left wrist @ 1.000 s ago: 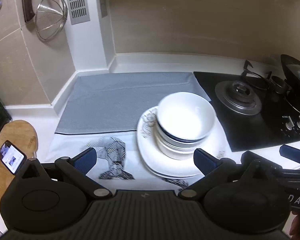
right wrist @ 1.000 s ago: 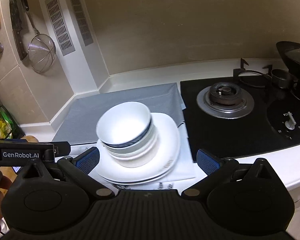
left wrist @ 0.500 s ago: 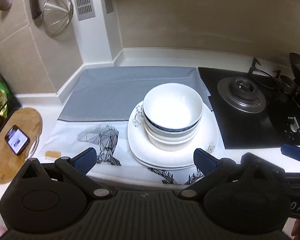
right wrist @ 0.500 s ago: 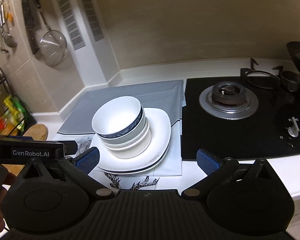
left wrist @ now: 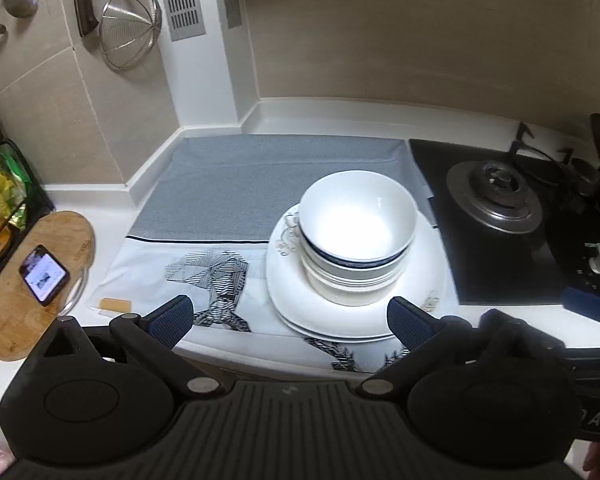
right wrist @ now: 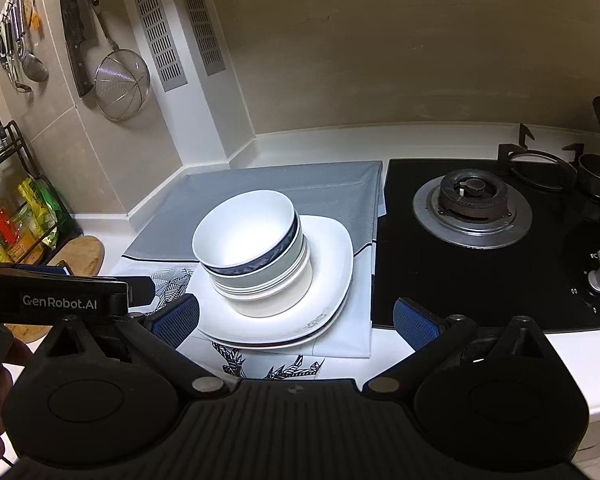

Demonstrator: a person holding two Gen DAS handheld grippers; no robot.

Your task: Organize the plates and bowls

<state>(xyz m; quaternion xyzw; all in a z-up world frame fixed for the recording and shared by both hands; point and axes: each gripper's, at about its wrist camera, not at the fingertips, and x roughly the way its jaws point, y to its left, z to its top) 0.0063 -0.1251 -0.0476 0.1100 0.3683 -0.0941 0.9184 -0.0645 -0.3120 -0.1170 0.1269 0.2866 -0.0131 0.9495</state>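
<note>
A stack of white bowls (left wrist: 356,236) (right wrist: 252,248), the top one with a dark blue band, sits nested on a stack of square white plates (left wrist: 284,280) (right wrist: 332,264) on a patterned cloth. My left gripper (left wrist: 290,318) stands open, held back near the counter's front edge, short of the plates, with nothing between its fingers. My right gripper (right wrist: 296,320) is open too, just in front of the plates' near rim, also empty. The left gripper's body (right wrist: 60,296) shows at the left of the right wrist view.
A grey and white cloth (left wrist: 236,184) (right wrist: 340,188) covers the counter. A black gas hob (left wrist: 500,208) (right wrist: 480,208) lies to the right, a wooden board (left wrist: 16,320) with a phone (left wrist: 44,274) to the left. A strainer (right wrist: 122,76) and knives hang on the wall.
Both grippers have drawn back and up from the stack, which now looks smaller and farther. The bowls and plates have not moved. Both grippers stay open.
</note>
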